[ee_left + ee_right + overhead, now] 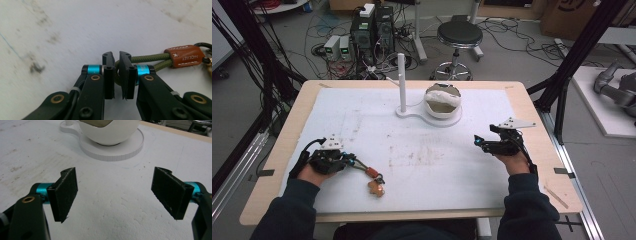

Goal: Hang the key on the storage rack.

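High view: the keychain lanyard (367, 173) lies on the white mat (362, 110), well short of the white stand (429, 114), beside the left gripper (346, 161).

Left gripper view: jaws clamp the green cord loop (147, 60) short of the brown leather tab (185, 56); likely light, limp, easily swinging.

Right gripper view: right gripper (115, 192) stands wide, empty, facing the stand.

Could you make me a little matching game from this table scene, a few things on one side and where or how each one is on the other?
Things:
1. left gripper
2. right gripper
3. white bowl
4. brown leather tab

States:
A. wrapped round the green cord
B. jaws wide apart over the bare mat
C. sitting on a round white base by an upright post
D. jaws pinched on the cord's loop

Pairs: 1-D, 2-B, 3-C, 4-A
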`<state>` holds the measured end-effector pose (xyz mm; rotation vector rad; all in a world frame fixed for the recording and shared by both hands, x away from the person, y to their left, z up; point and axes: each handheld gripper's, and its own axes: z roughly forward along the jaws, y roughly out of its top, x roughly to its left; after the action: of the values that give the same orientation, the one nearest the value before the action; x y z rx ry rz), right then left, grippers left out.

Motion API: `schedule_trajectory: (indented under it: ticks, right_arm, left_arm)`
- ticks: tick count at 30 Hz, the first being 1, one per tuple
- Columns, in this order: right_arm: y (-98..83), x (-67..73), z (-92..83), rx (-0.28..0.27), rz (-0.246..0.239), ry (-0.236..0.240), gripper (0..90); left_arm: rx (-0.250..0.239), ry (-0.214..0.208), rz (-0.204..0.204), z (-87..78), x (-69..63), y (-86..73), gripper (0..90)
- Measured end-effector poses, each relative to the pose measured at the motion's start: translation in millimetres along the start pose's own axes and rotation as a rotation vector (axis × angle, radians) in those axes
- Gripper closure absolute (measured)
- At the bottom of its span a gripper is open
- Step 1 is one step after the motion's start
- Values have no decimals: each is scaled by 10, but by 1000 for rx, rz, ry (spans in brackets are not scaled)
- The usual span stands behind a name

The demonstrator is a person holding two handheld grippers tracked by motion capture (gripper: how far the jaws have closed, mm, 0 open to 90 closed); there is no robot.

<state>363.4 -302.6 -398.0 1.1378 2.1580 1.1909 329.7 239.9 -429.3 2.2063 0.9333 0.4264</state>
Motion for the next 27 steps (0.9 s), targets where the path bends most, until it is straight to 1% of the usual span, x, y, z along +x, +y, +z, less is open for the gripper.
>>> schedule_trajectory:
  ticks: [1,3,4,6,8,9,11,12,13,14,15,16,17,20,21,23,24,26,27]
  right_arm:
    - [0,0,-2,0,2,1,215]
    - [0,-2,-5,-3,2,0,215]
    - [0,-2,-6,-4,3,0,215]
    - [0,-3,-5,-6,5,2,215]
    - [-1,-6,-6,-5,6,1,215]
    - [-2,-11,-3,-6,3,2,215]
    - [-3,-9,-2,-4,4,2,215]
    - [-4,-10,-1,-5,4,2,215]
    - [-4,-8,1,-4,4,2,215]
    - [-5,-8,3,-5,4,2,215]
    - [-5,-4,2,-3,6,5,215]
    - [-6,-3,3,-3,4,6,215]
    - [-6,-3,1,-5,6,5,215]
    - [-9,-13,-3,-4,6,5,215]
    - [-11,-16,-3,-6,6,3,215]
    - [-15,-15,-3,-3,9,4,215]
    - [-14,-12,-1,-4,10,4,215]
    - [-13,-2,1,-3,3,5,215]
    - [-12,2,0,-4,1,7,215]
  left_arm:
    - [-14,14,-12,39,28,44,826]
    - [-22,26,-7,95,63,104,826]
    - [-22,35,10,130,77,150,826]
    - [-40,54,39,179,84,216,826]
    - [-40,71,67,214,96,283,826]
    - [-46,73,79,230,107,313,826]
    - [-51,79,91,259,129,355,825]
    - [-40,84,85,290,147,372,825]
    - [-35,88,74,321,165,372,824]
    - [-19,96,53,351,180,366,820]
    - [-6,113,22,380,194,358,804]
    - [11,127,-15,391,214,354,730]
    - [9,128,-55,394,225,344,635]
    - [25,129,-93,345,225,332,554]
    - [25,125,-96,323,223,330,551]
    - [27,128,-101,303,234,327,551]
    - [25,130,-118,307,250,326,551]
    - [15,125,-177,352,288,322,551]
    - [20,118,-191,375,299,323,550]
